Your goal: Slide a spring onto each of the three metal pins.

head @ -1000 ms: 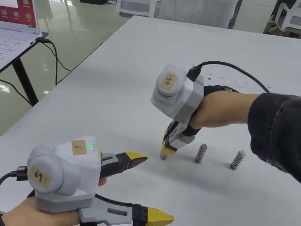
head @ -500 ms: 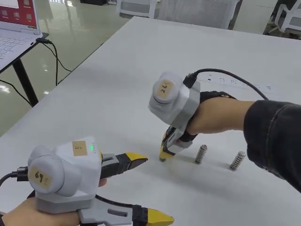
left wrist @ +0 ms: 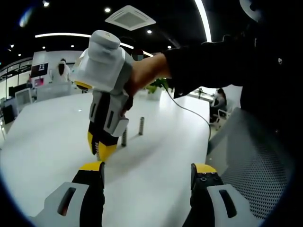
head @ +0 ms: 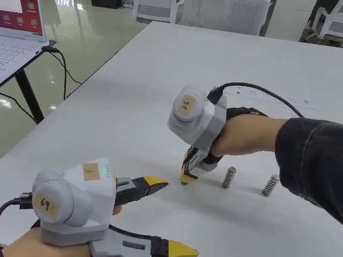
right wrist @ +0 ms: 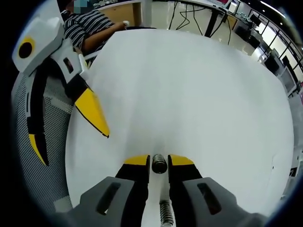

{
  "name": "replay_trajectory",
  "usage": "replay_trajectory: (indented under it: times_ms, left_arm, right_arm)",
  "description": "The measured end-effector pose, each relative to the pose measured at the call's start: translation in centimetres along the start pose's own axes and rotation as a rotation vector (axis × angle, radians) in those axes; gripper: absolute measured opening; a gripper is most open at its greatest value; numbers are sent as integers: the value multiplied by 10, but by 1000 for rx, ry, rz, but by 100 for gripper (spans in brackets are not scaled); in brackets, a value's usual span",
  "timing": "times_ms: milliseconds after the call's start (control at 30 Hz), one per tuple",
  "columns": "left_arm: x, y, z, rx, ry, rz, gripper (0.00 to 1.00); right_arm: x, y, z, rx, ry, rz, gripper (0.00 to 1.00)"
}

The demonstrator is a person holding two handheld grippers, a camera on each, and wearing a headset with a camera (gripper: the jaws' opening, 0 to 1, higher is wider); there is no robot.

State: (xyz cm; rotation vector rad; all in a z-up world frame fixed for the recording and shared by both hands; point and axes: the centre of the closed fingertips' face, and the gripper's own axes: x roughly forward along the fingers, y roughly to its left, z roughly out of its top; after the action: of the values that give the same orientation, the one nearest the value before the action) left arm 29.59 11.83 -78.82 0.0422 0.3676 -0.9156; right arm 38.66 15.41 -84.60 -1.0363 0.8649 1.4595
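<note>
A spring (right wrist: pixel 159 163) is pinched end-on in the right tongs (head: pixel 186 176), down at the tabletop (head: pixel 123 118) just beside the nearer of 2 sprung pins (head: pixel 229 177). Held tilted, it could jam or tip its pin. The left tongs (head: pixel 176 216), spread, hang well apart from that pin.

I seem to be working in an open-plan office or lab. There is a long white table (head: pixel 123 107) with a power strip (head: pixel 270 97), a laptop (head: pixel 13 37) on a side stand, mesh chairs (head: pixel 225 13) and a glossy floor (head: pixel 91 32). Overhead are a ceiling vent (left wrist: pixel 130 17) and strip lights (left wrist: pixel 61 35).
</note>
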Motion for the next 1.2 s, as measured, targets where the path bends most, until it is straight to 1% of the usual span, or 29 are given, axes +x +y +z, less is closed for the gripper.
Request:
replay_trajectory:
  times_ms: [67,233,400,500,767,867,967,1067,1200]
  left_arm:
    - [0,0,0,-1,1,0,70]
    - [0,0,0,0,2,0,70]
    - [1,0,0,1,2,0,71]
    - [1,0,0,0,2,0,71]
    - [0,1,0,-1,0,2,71]
    - [0,2,0,-3,0,5,71]
    - [0,3,0,-4,0,7,71]
    - [0,4,-1,-4,1,10,71]
    - [1,5,-1,-7,-1,16,71]
  right_arm:
    - [0,0,-1,-9,5,-4,14]
    - [-2,-1,-1,-7,-7,-9,18]
    - [-4,-2,-3,-2,-19,-16,26]
    - [-6,-4,-6,3,-19,-20,28]
    - [-12,-5,-15,36,-40,-25,35]
    - [-15,-5,-20,47,-49,-30,38]
    - [-17,-5,-26,64,-53,-26,39]
    - [-19,-7,-31,81,-67,-42,43]
    - [-26,-9,-36,105,-94,-54,46]
